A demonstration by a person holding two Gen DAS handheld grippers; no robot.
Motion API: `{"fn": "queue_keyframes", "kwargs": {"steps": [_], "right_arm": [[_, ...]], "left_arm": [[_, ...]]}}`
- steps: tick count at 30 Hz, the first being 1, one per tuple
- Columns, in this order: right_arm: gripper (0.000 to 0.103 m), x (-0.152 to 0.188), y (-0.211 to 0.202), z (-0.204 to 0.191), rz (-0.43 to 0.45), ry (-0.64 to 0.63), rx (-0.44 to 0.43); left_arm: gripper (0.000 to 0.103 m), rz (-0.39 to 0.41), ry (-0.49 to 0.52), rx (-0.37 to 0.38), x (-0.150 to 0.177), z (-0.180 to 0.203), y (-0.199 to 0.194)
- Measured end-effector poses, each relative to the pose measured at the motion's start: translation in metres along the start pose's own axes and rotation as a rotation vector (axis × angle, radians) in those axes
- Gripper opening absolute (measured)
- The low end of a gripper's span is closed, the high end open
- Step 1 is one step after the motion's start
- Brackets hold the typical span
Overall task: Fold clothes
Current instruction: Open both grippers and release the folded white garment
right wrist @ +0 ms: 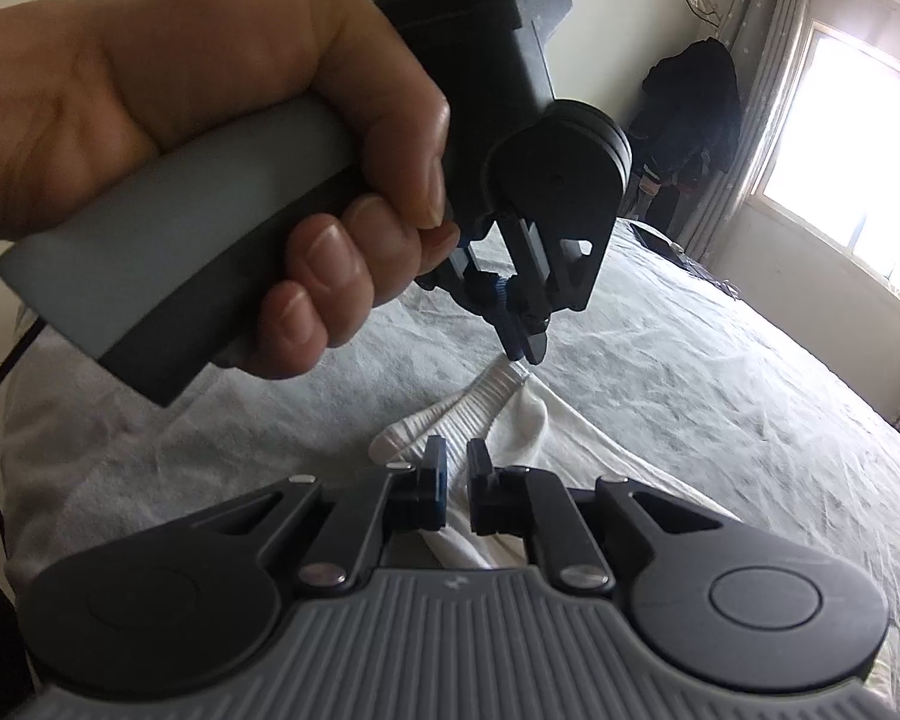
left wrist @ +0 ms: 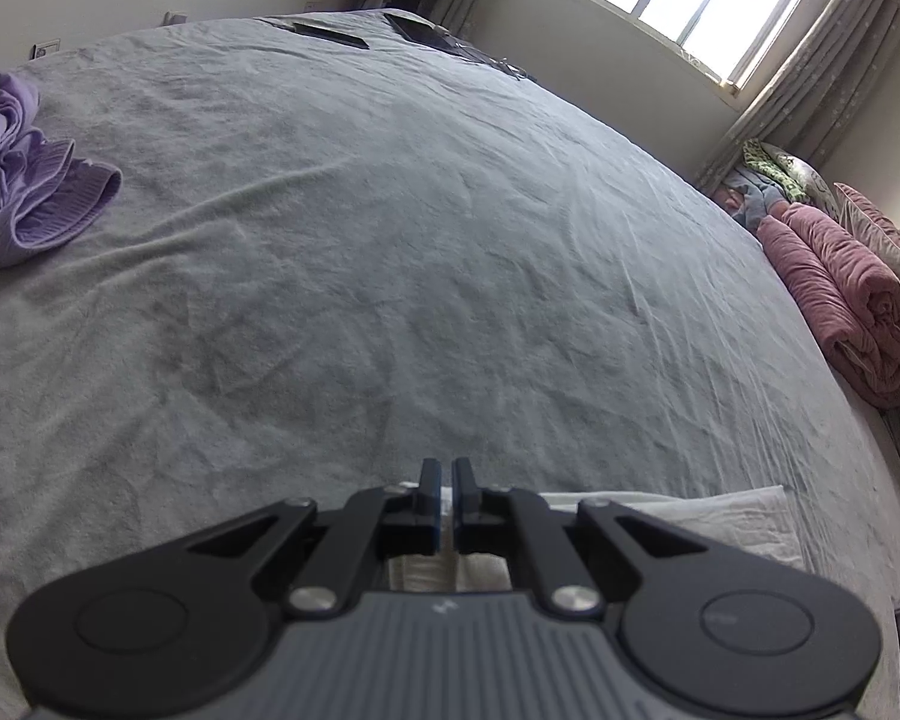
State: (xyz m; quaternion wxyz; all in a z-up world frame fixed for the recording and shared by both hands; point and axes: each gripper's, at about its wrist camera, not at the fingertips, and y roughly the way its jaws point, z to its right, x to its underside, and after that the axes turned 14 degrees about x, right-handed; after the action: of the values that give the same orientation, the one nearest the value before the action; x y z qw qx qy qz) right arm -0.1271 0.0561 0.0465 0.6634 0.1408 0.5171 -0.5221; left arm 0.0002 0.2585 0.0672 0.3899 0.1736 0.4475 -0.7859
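Left gripper point(right wrist: 525, 351) jaws together above white socks point(right wrist: 480, 408) — right gripper point(right wrist: 457, 462) jaws slightly apart, gripping nothing.

Most of the grey bed point(left wrist: 390, 240) lies open for passing. Obstacles hug its edges: a purple garment point(left wrist: 24, 174) at left, rolled pink blanket point(left wrist: 840, 306) at right, perhaps dark flat devices point(left wrist: 330, 33) far off.

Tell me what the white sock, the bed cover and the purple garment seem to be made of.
White sock: knitted fabric, probably cotton, matte; its cuff shows ribbing. Bed cover: thin woven cloth, grey, matte, creased with fine wrinkles. Purple garment: soft ribbed knit, judging by the ridged hem; the fibre cannot be told.
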Motion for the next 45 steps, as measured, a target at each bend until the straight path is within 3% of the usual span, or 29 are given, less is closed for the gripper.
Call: {"fn": "queue_keyframes", "kwargs": {"steps": [3,6,13,15,19,23,27,32,34,38,42,45], "right_arm": [[0.010,0.002,-0.009,0.008,-0.003,0.039,0.002],[0.010,0.006,-0.016,0.028,-0.020,0.094,0.041],[0.010,0.032,-0.004,0.102,-0.171,0.277,0.151],[0.010,0.039,0.004,0.108,-0.215,0.308,0.158],[0.010,0.049,0.048,0.112,-0.294,0.354,0.140],[0.011,0.060,0.062,0.106,-0.322,0.381,0.134],[0.012,0.056,0.061,0.101,-0.327,0.359,0.146],[0.012,0.058,0.060,0.101,-0.329,0.370,0.146],[0.013,0.058,0.061,0.101,-0.330,0.370,0.149],[0.013,0.057,0.062,0.094,-0.329,0.344,0.164],[0.013,0.057,0.062,0.092,-0.329,0.333,0.171],[0.014,0.058,0.062,0.095,-0.326,0.342,0.163]], "left_arm": [[0.003,0.025,0.006,-0.003,-0.002,0.002,-0.005],[0.003,0.036,0.041,0.041,-0.001,0.014,-0.009],[0.003,-0.074,0.127,0.205,0.018,0.051,0.007],[0.003,-0.138,0.159,0.180,0.026,0.057,0.017],[0.003,-0.244,0.192,0.038,0.037,0.051,0.033],[0.002,-0.201,0.200,-0.053,0.034,0.037,0.023],[0.003,-0.137,0.170,-0.056,0.027,0.031,0.008],[0.003,-0.097,0.157,0.091,0.025,0.042,-0.007],[0.004,-0.144,0.217,0.076,0.033,0.052,0.001],[0.005,-0.275,0.273,-0.053,0.049,0.053,0.033],[0.005,-0.230,0.289,-0.132,0.043,0.053,0.026],[0.007,-0.192,0.238,-0.090,0.040,0.053,0.017]]}}
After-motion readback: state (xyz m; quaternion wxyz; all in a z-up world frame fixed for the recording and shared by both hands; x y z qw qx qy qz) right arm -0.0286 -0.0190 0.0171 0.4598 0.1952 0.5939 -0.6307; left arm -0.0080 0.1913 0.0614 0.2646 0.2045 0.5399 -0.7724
